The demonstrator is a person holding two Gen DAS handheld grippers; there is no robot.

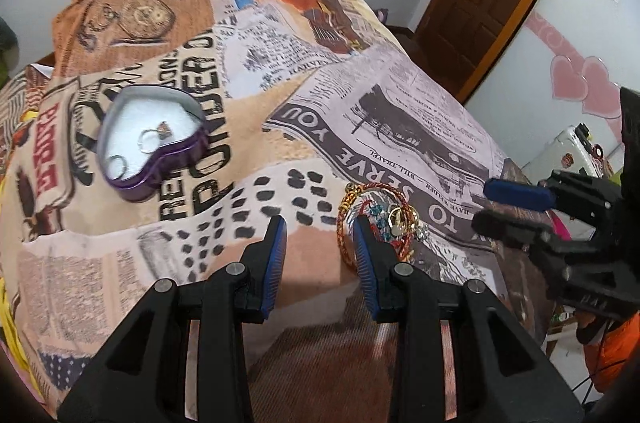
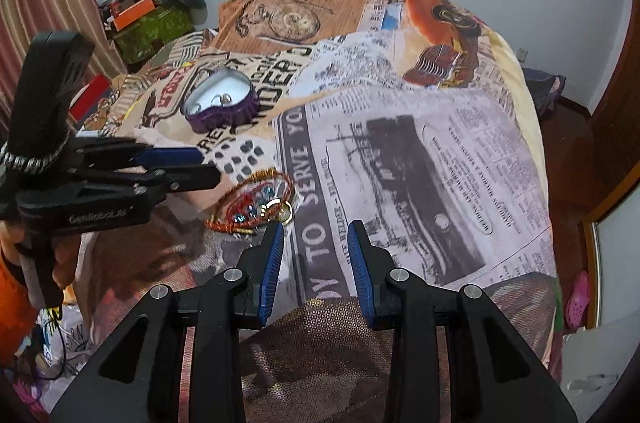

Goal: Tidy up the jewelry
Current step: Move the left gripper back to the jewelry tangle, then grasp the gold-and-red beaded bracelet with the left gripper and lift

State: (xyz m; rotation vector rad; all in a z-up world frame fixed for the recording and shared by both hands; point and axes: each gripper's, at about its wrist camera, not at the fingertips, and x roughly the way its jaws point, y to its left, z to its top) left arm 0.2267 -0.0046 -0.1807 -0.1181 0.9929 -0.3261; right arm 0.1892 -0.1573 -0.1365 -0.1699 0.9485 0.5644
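Two claws empty | jewelry pile [image 1: 380,219] beside left claw [image 1: 320,227]

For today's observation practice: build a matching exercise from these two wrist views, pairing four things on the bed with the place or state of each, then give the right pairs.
Column one:
1. heart-shaped tin
2. ring with a stone
3. pile of bracelets
4. left gripper

Column two:
A. open, nothing between its fingers
B. lying inside the tin on the white lining
C. lid off, purple-sided, standing on the printed bedspread
D. heaped on the bedspread just ahead of both grippers

Pairs: 1-C, 2-B, 3-D, 4-A
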